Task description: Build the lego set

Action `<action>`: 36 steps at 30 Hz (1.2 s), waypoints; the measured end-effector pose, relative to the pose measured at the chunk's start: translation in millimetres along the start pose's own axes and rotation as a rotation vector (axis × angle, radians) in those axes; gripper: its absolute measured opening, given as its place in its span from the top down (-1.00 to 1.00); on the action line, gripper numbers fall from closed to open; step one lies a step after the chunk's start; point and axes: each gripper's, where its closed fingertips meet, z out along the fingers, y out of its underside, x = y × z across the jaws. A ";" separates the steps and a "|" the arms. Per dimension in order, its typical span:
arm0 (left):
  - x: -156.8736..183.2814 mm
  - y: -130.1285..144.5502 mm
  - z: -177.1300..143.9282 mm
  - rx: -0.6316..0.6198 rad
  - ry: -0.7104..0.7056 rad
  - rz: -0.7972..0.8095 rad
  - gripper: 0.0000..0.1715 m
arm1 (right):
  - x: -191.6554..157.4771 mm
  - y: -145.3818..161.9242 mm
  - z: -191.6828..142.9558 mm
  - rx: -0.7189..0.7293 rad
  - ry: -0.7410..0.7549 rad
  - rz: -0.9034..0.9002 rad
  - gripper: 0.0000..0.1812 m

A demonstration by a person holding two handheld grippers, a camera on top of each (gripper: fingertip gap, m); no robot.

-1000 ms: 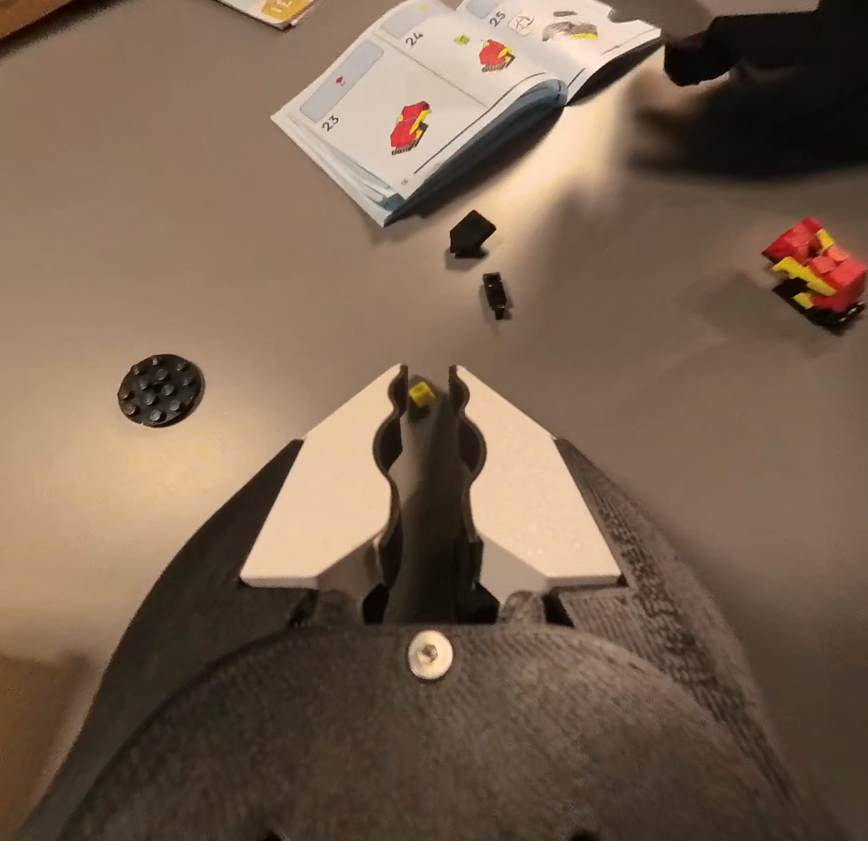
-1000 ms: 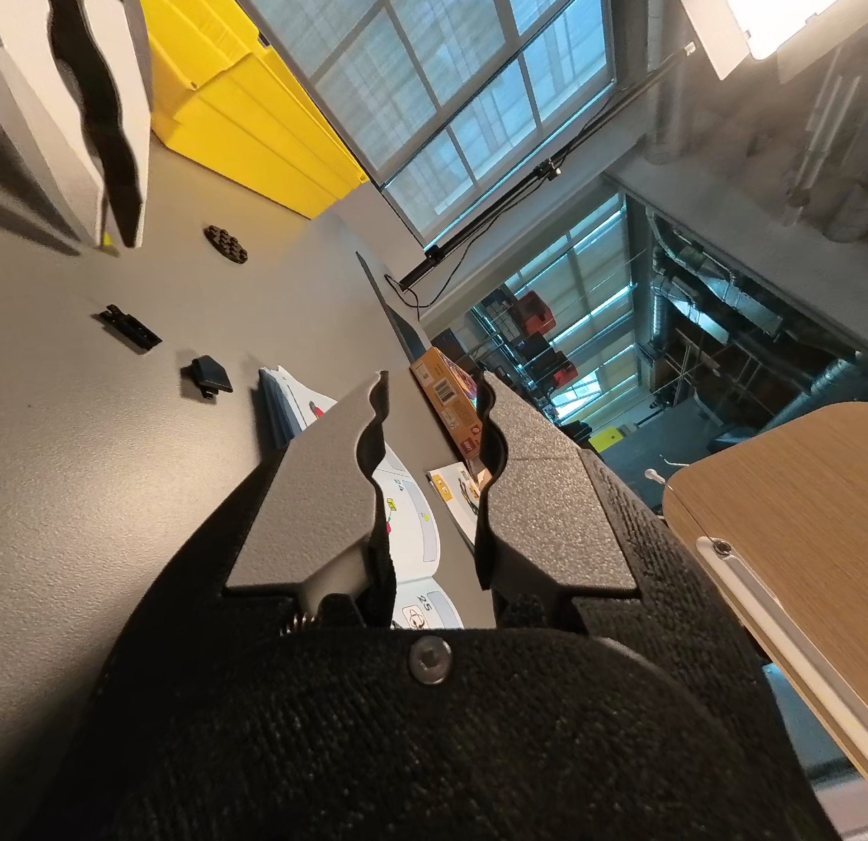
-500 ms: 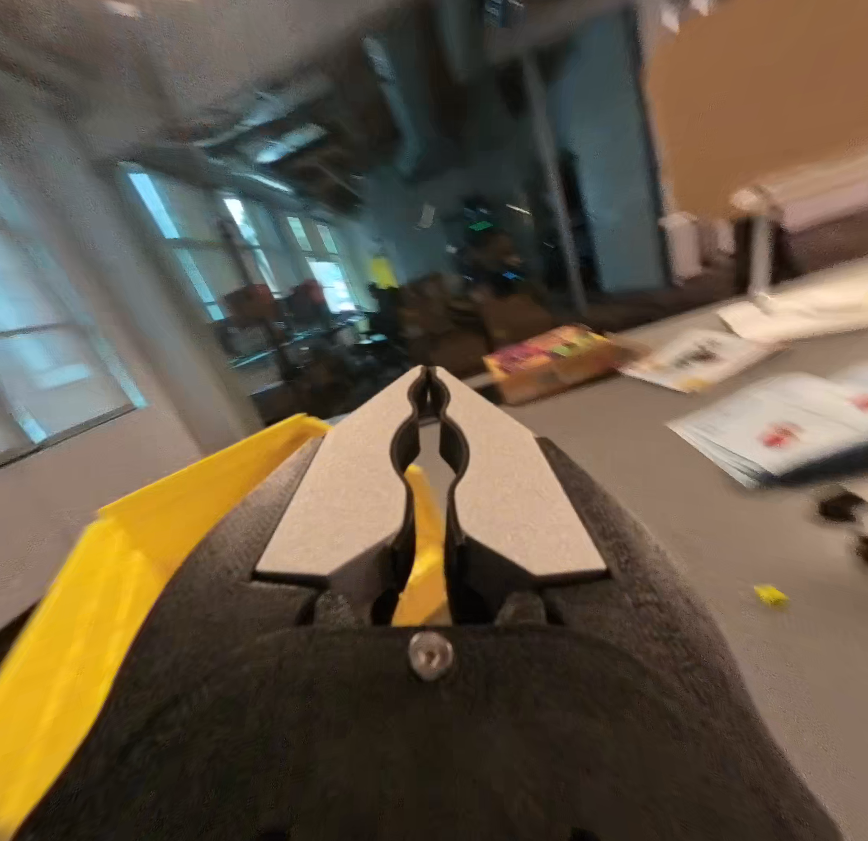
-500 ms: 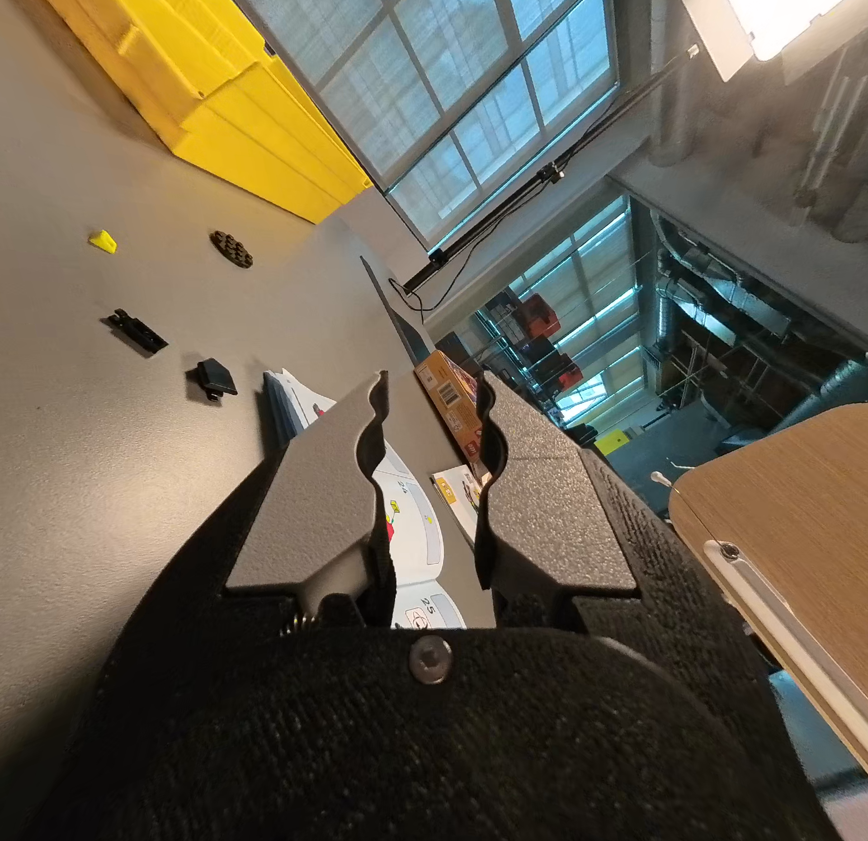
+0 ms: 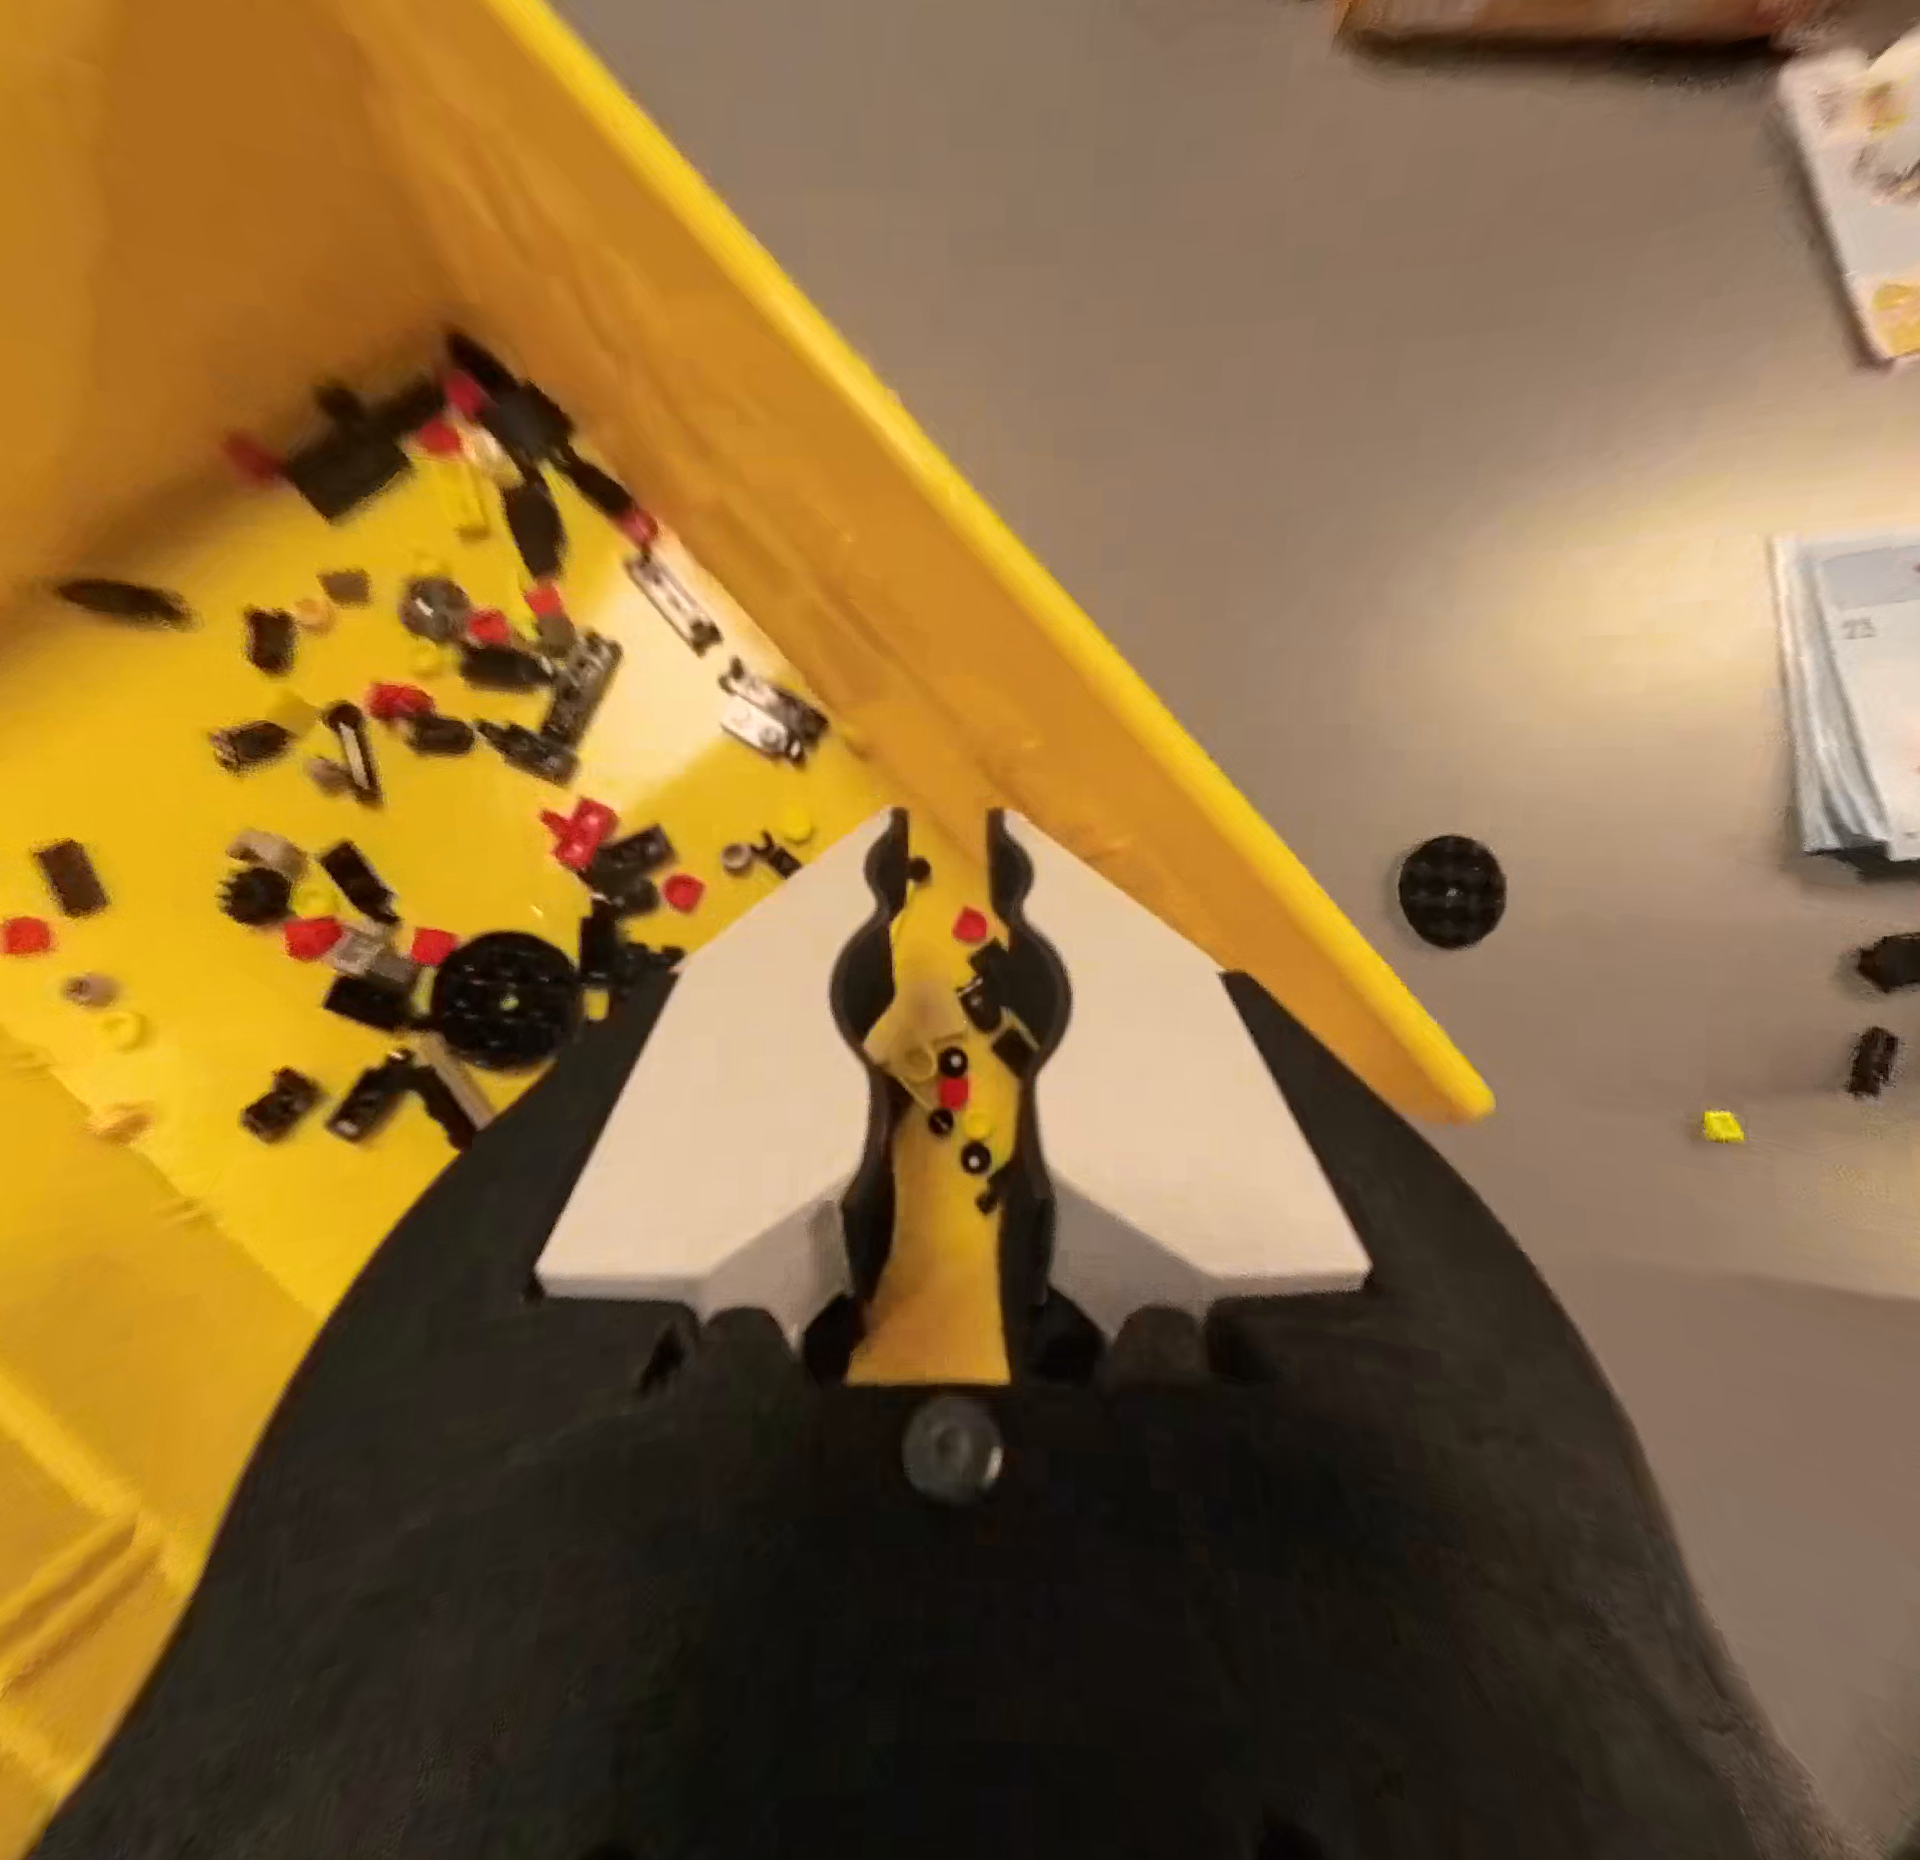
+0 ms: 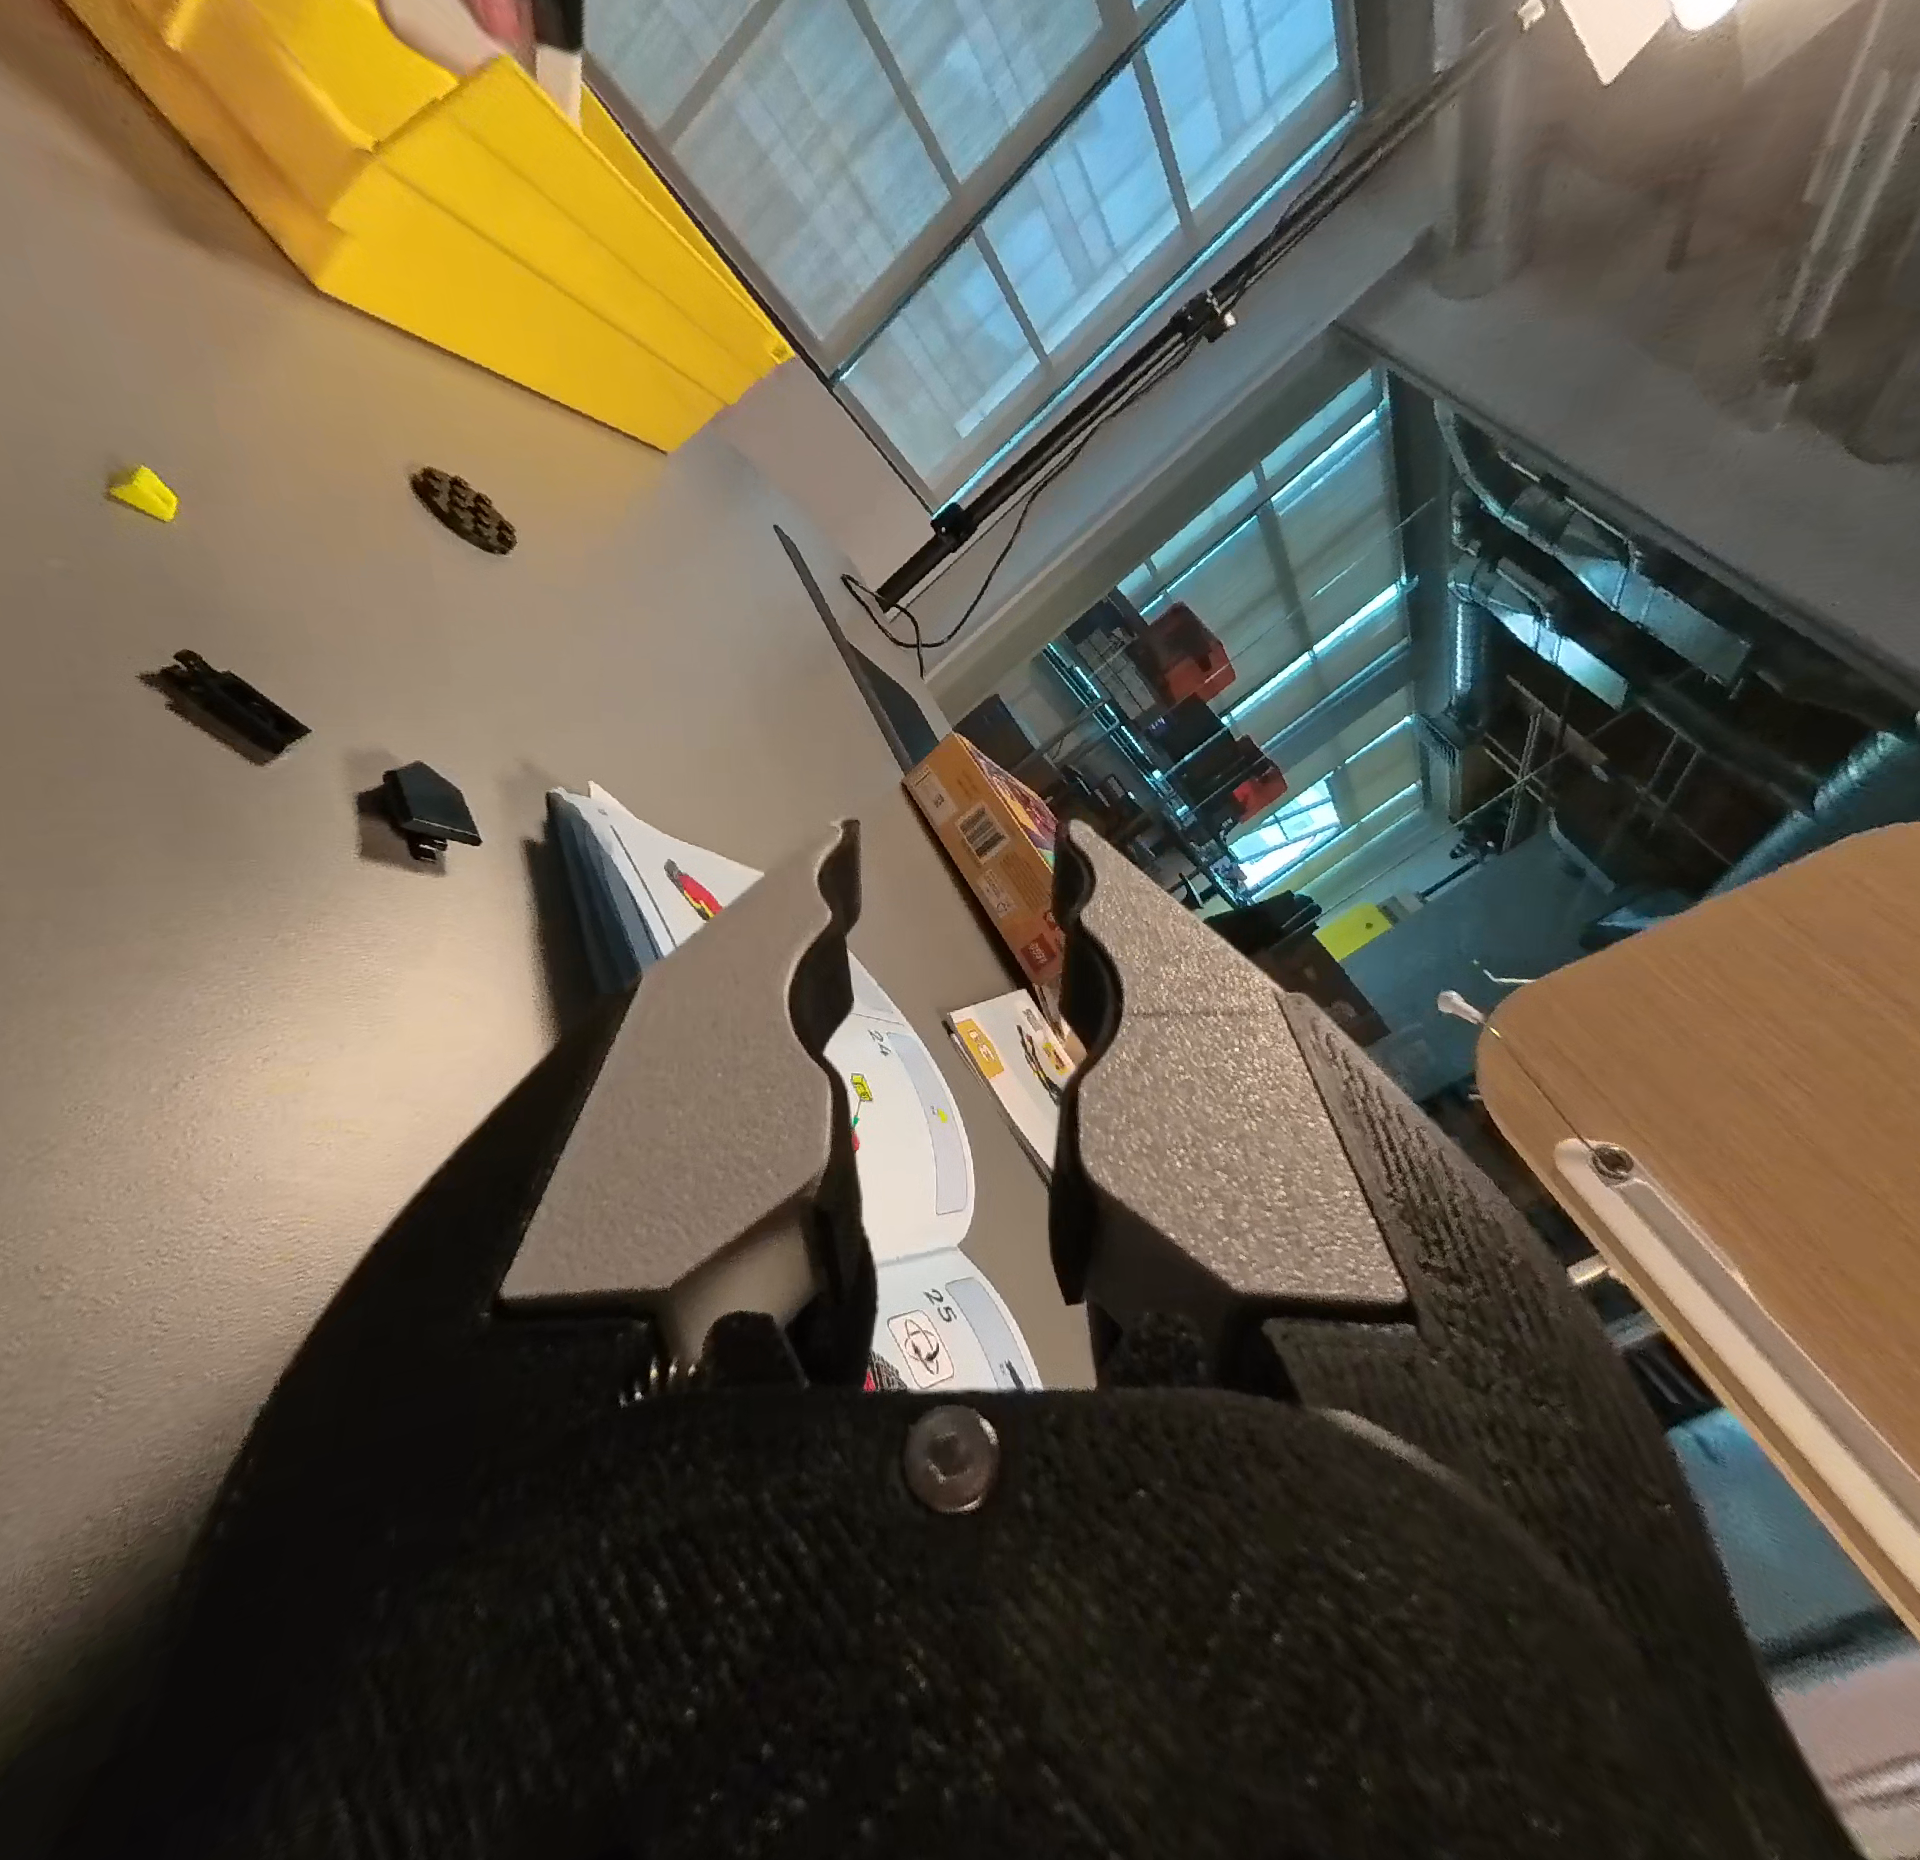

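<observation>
A smooth grey worktop (image 6: pixel 312 979) carries a glossy yellow plastic bin (image 5: pixel 831 480) whose floor is littered with small black, red and yellow lego pieces (image 5: pixel 499 667). The left gripper (image 5: pixel 943 834) hangs over the bin's inner edge, its pale wavy-edged fingers (image 5: pixel 748 1083) slightly parted around nothing. The right gripper (image 6: pixel 956 844), with grainy dark fingers (image 6: pixel 717 1104), stands spread and empty above an open instruction booklet (image 6: pixel 904 1104). Beside the bin's rim lie 1 round studded black plate (image 5: pixel 1451 891), 2 black parts (image 6: pixel 223 709) and 1 yellow wedge (image 6: pixel 143 491).
</observation>
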 end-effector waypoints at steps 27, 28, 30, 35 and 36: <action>-14.1 23.6 48.0 -0.156 -0.038 0.040 0.96 | -10.5 -2.6 1.8 0.000 -0.050 -0.038 0.62; -18.2 22.9 47.0 -0.149 -0.066 0.052 0.96 | -10.8 -2.9 2.0 0.001 -0.052 -0.038 0.62; -31.2 16.6 37.2 -0.093 -0.161 0.082 0.97 | -11.1 -3.5 2.1 0.005 -0.053 -0.038 0.62; -29.0 -40.3 -40.5 0.464 -0.238 0.123 0.97 | -11.3 -4.3 0.5 0.011 -0.046 -0.029 0.62; -11.7 -49.5 -60.2 0.615 -0.183 0.135 0.97 | -11.4 -4.1 0.0 0.012 -0.044 -0.027 0.62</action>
